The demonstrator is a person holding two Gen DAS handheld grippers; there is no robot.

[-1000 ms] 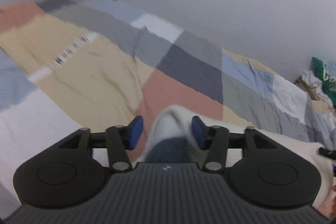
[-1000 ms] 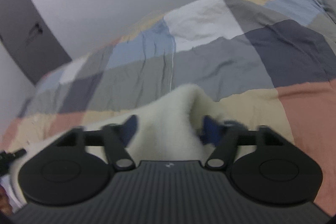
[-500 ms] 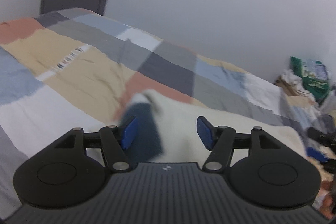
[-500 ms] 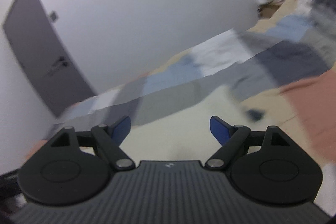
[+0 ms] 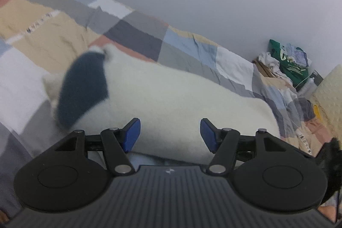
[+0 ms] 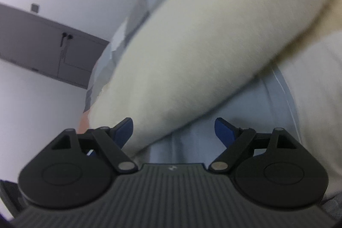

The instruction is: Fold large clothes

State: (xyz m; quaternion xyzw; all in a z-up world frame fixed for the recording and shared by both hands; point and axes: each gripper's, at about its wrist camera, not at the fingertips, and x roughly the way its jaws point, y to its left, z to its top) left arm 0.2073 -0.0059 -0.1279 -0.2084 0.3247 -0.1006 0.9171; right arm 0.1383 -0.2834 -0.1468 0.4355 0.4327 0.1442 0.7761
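A cream fleece garment lies across the near part of the bed, its dark blue patch blurred toward the bed's left side. The left hand-held gripper is spread, pinching nothing, its base covering the garment's near edge. A clutter pile past the bed's right end is indistinct. The right hand-held gripper is spread too; the blurred garment overlaps its left pad without being pinched.
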